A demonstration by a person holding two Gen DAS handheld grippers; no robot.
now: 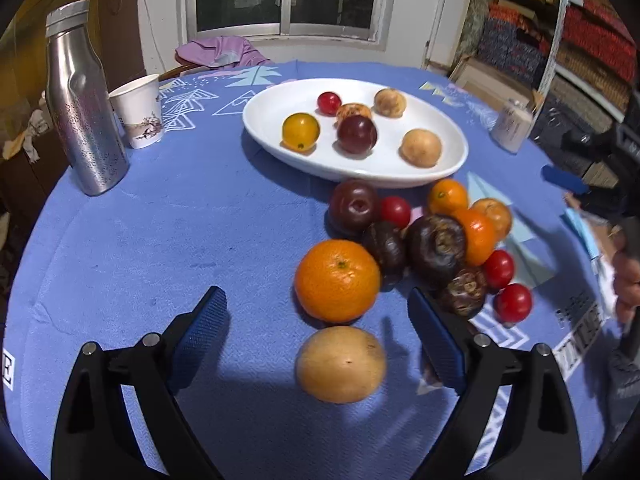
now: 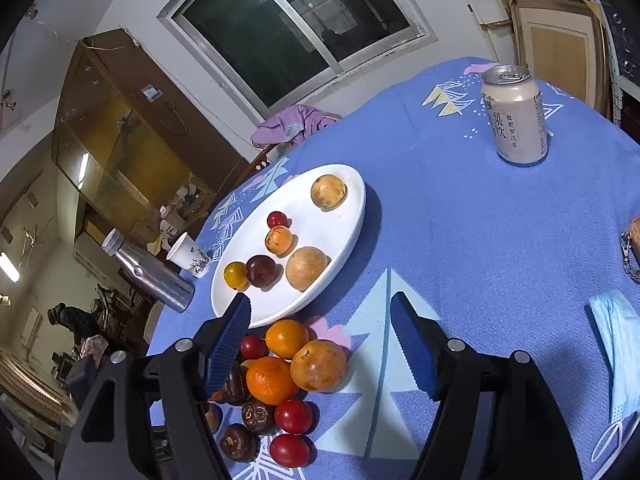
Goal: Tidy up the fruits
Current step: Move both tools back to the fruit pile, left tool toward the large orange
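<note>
Surface: blue patterned tablecloth (image 1: 160, 232) covered a round table under a dark window; a steel bottle (image 1: 80, 100) and paper cup (image 1: 138, 110) stood at its far left edge, a drink can (image 2: 516, 116) at the right.
Plate: white oval plate (image 1: 448, 160) already held six small fruits, with bare room at its near-left end.
Loose fruits: a pile lay just in front of the plate; a big orange (image 1: 338, 280) and a tan round fruit (image 1: 341, 364) sat nearest.
Left gripper (image 1: 318, 312): jaws were wide apart, empty, framing the orange and tan fruit.
Right gripper (image 2: 320, 328): jaws were apart, empty, above the pile's plate side.
Advice: likely best to centre on one fruit only, close gently across its widest part, lift clear of neighbours so none rolled, then set it in the plate's bare spot.
</note>
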